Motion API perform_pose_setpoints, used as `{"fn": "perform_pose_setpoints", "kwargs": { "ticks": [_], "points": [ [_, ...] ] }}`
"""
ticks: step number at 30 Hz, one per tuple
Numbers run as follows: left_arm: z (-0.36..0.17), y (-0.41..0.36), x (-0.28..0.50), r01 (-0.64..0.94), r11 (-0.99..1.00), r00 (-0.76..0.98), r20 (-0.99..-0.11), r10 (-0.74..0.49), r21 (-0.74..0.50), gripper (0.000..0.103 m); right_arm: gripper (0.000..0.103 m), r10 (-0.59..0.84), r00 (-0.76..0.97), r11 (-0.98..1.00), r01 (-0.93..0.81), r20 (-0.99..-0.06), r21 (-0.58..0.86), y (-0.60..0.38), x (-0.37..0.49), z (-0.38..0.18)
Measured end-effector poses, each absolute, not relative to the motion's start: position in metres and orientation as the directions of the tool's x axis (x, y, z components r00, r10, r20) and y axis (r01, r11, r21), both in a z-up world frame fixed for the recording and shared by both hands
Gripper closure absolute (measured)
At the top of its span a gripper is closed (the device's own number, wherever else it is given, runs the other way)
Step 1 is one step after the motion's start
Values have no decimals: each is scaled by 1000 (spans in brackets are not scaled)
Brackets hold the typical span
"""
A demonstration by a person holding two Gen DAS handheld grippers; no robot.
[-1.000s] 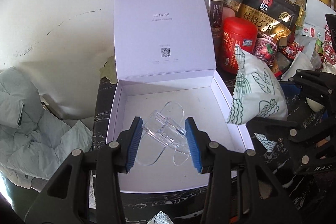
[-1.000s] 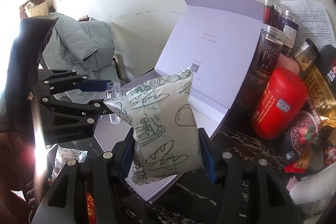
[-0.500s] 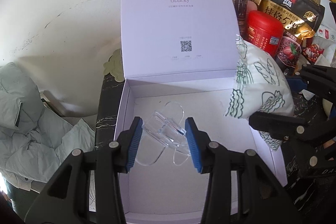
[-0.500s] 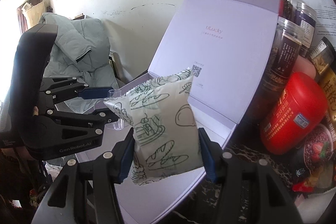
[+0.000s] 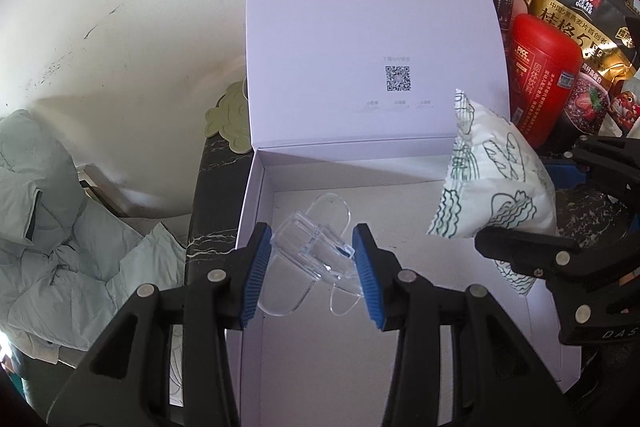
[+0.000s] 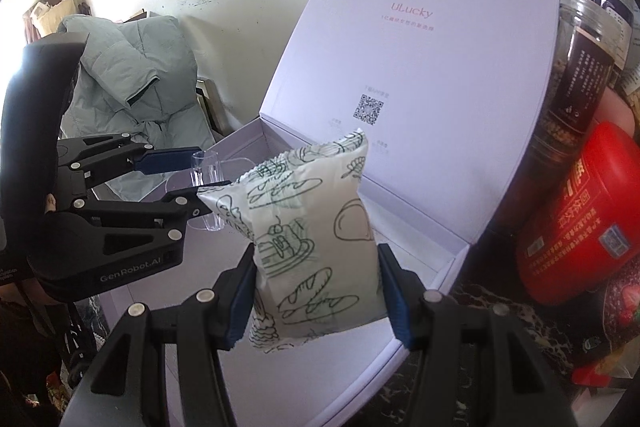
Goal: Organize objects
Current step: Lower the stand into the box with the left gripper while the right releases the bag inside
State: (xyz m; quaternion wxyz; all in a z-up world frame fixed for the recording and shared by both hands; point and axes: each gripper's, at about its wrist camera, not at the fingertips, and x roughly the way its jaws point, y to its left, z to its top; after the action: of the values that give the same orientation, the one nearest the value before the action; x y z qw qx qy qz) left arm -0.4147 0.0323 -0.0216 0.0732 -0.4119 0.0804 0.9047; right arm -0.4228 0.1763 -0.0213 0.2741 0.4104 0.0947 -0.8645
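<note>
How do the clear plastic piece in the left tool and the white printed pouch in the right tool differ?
The clear plastic piece is see-through and rigid, with flat rounded tabs; the white printed pouch is opaque, puffy and covered in green bread drawings. The pouch looks bulkier and fills the right tool, while the plastic piece sits in the left tool. Both are gripped above the open lilac box.
</note>
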Motion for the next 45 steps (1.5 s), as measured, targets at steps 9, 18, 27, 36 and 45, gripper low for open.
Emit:
{"fn": "perform_pose_setpoints", "kwargs": {
  "ticks": [9, 18, 27, 36, 45],
  "points": [
    [-38, 27, -428, -197, -979, -598, -797, 84, 45, 63, 46, -390, -495, -838, 540, -776, 77, 174, -432, -31],
    [-41, 26, -432, -190, -982, -573, -814, 97, 17, 62, 45, -365, -484, -850, 521, -795, 73, 172, -442, -41],
    [-42, 24, -434, -176, -984, -560, -825, 85, 18, 62, 45, -361, -473, -855, 512, -804, 83, 170, -446, -46],
    [-40, 28, -430, -194, -981, -555, -827, 91, 22, 54, 44, -361, -476, -852, 518, -802, 76, 173, -444, -44],
    [-24, 32, -422, -186, -979, -588, -808, 43, 83, 52, 44, -351, -499, -860, 506, -792, 63, 174, -434, -36]
  ]
}}
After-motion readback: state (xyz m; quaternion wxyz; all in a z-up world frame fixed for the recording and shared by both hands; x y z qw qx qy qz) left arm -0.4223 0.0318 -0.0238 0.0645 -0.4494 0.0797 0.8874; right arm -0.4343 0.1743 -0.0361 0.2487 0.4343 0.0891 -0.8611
